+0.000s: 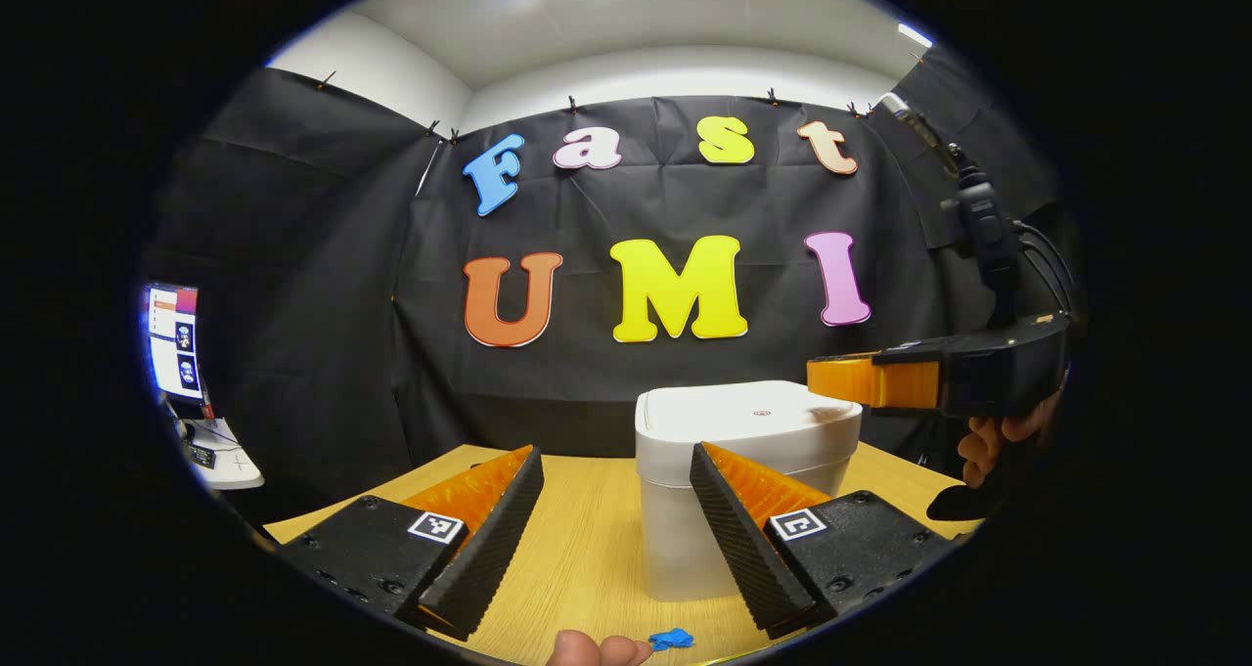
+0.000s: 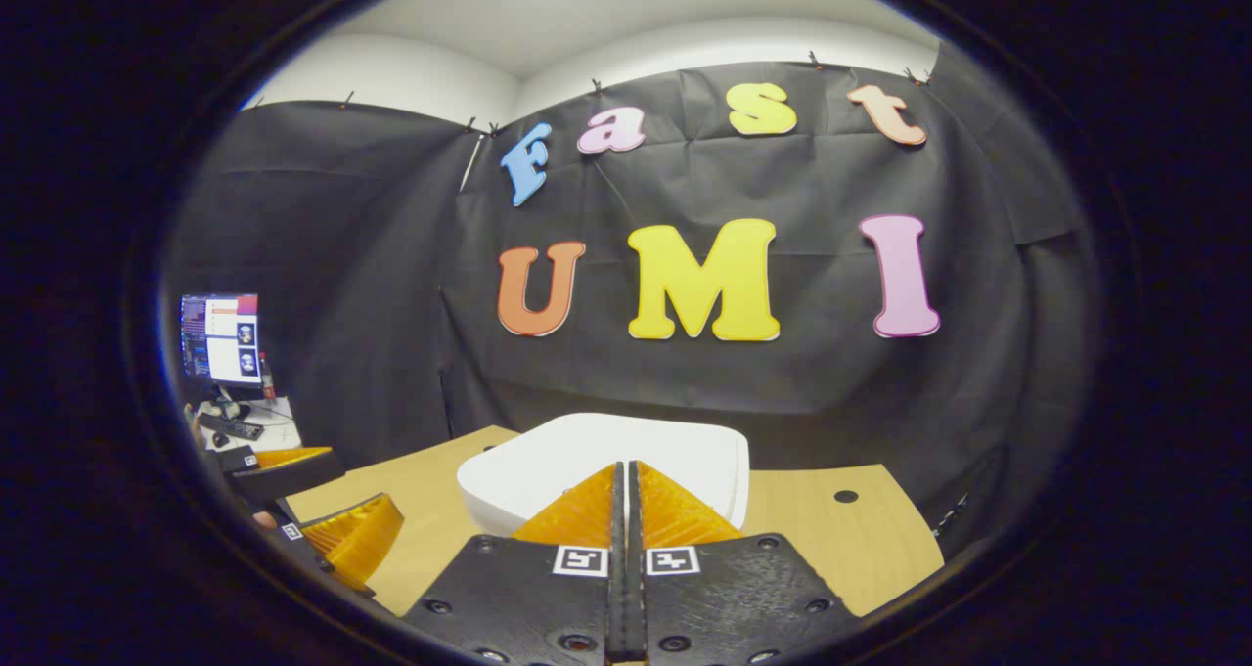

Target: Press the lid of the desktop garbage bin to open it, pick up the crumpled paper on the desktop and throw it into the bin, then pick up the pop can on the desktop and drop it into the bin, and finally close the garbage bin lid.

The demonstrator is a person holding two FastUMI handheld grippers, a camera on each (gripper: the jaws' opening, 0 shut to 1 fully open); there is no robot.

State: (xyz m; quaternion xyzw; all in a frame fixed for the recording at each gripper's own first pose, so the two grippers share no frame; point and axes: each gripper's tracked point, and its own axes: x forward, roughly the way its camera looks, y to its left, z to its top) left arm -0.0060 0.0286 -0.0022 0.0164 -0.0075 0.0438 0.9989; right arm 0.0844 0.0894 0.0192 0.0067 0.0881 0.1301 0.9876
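A: Status? Bin [image 1: 743, 470] sits mid-worktop [image 1: 587, 549] with its lid [image 2: 606, 456] down flat. Step in hand looks like either the first press or the final close; can't tell which, since paper and can aren't in frame.

B: Right hand-held gripper [image 2: 626, 480] has its fingers fully together, nothing between them, tips poised over the near edge of the lid. From the left gripper view it hovers above the lid's right side, a hand [image 1: 988, 446] under it. Contact can't be confirmed.

A: Left?

B: Left hand-held gripper [image 1: 616, 510] has its fingers spread wide, empty, low over the worktop, bin framed between them. Apart from the bin.

A: Advice for the press: keep the fingers together, come straight down on the small mark [image 1: 762, 414] at lid centre, short firm push, then lift off so the lid can move. An off-centre press probably tips the light bin; the left could steady its wall.

B: Writing?

A: Nothing legible on the bin. Square coded tags [image 2: 580, 559] on the fingers, not readable text.
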